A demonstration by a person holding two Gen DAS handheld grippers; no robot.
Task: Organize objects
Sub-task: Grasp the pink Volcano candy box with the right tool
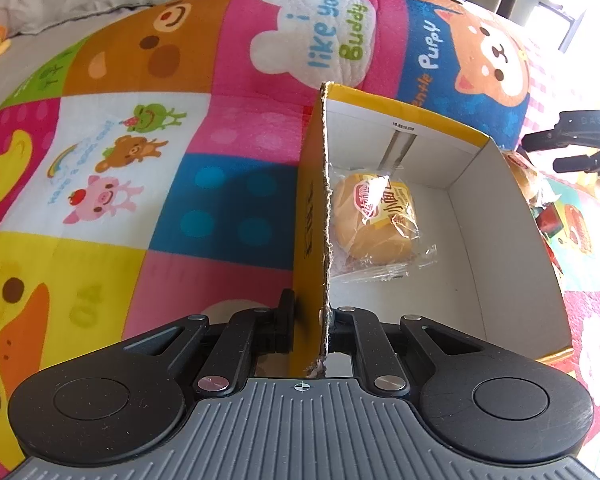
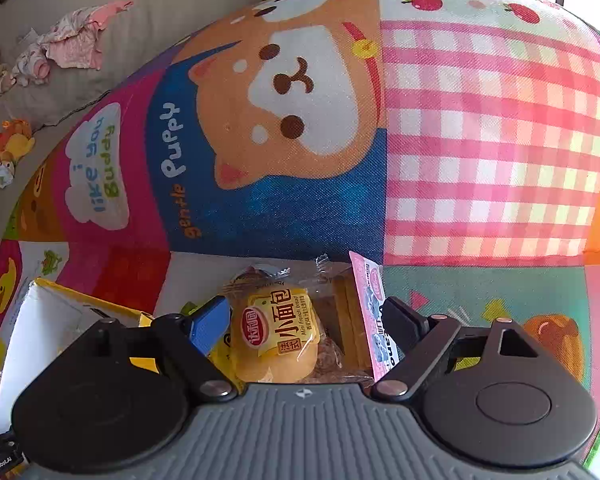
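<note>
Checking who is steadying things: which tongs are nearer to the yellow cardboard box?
Left. The left tongs are shut on the yellow cardboard box wall; the right tongs hover beside it, open around a bread packet.

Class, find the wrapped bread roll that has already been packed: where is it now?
In the left wrist view, the clear-wrapped golden bread roll lies on the white floor of the yellow cardboard box, against its left wall, which the left gripper pinches.

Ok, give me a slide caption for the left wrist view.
Left gripper clamps the cardboard box wall; one wrapped bun lies inside, on the cartoon play mat.
</note>
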